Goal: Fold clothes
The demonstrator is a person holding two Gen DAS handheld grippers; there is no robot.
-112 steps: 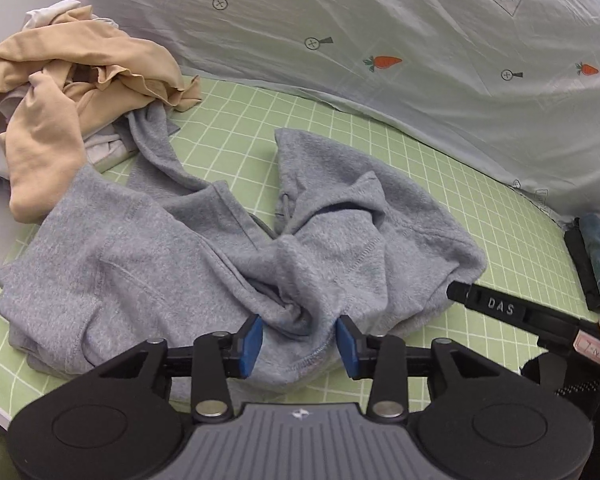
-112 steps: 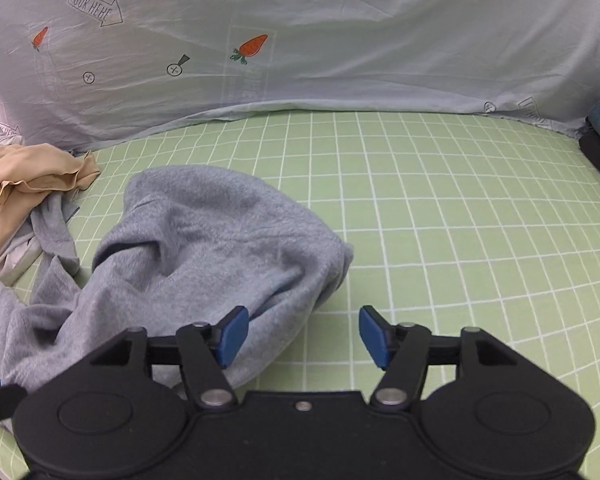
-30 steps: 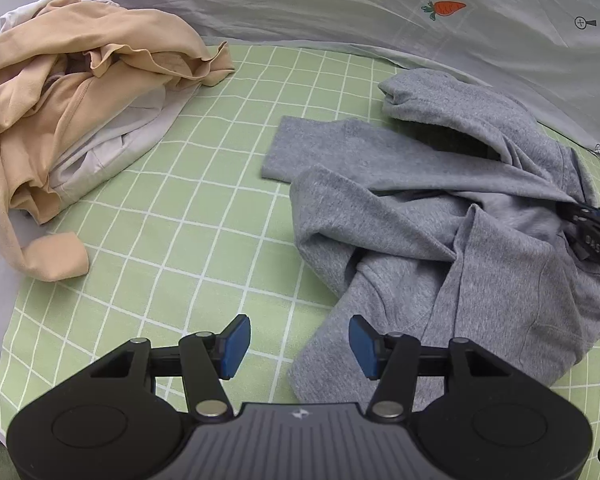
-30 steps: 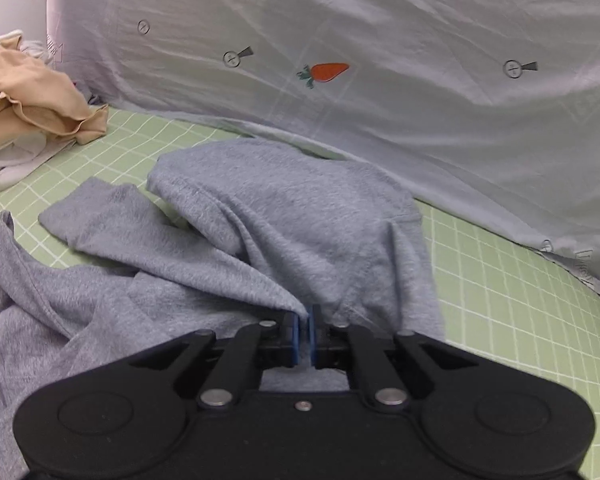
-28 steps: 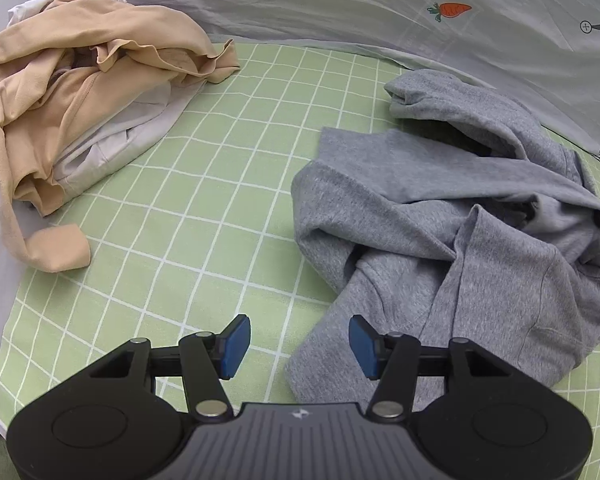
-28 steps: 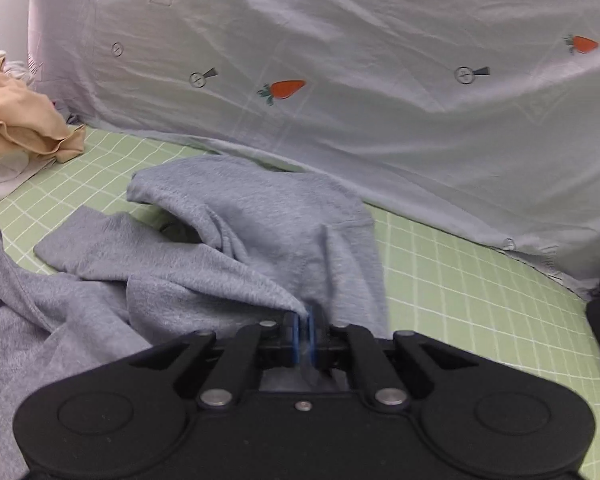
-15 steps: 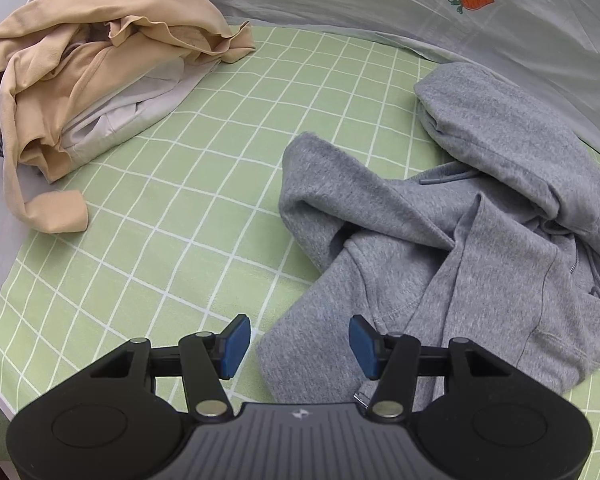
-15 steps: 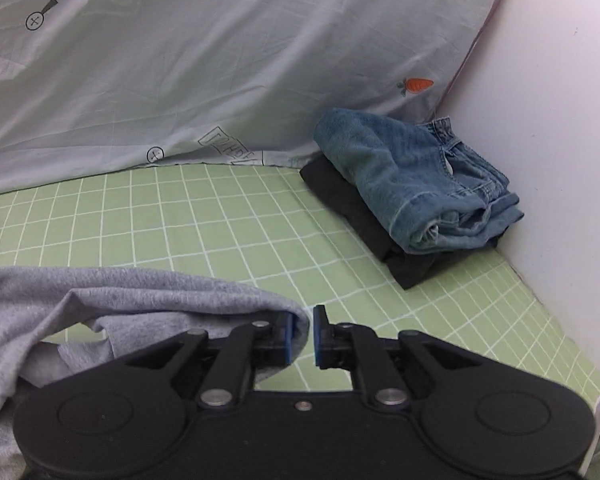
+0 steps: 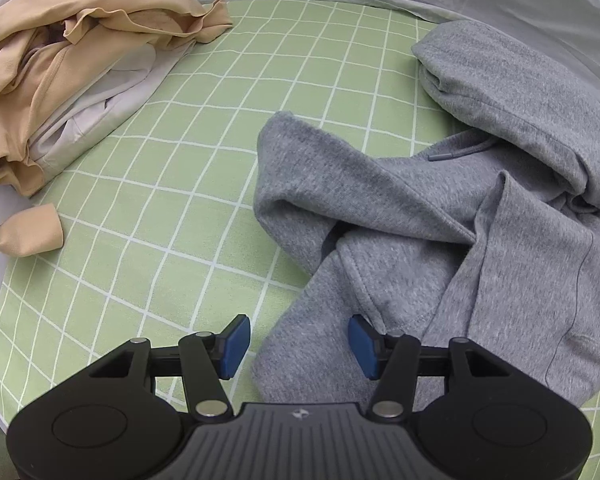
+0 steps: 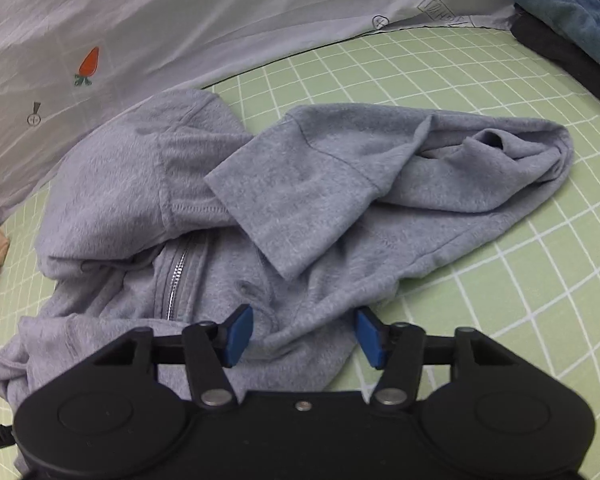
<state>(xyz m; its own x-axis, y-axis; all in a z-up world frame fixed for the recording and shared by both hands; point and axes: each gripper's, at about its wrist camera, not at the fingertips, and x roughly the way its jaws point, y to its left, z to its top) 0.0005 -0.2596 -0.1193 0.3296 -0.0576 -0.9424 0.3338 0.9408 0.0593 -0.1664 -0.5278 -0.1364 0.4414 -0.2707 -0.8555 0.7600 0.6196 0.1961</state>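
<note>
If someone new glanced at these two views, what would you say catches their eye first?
The crumpled grey zip hoodie sprawled across the middle of the green grid mat, its silver zipper showing. Next, the heap of tan clothes at the mat's far left corner. Folded blue jeans sit on a dark garment at the far right edge.

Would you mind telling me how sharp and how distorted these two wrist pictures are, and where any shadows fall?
Left wrist view: sharp, evenly lit; the green grid sheet bows outward, corners go dark, and soft shadow sits in the grey hoodie folds. Right wrist view: slightly softer, same fisheye bowing, with faint shadow under the hoodie's sleeve and no glare.
</note>
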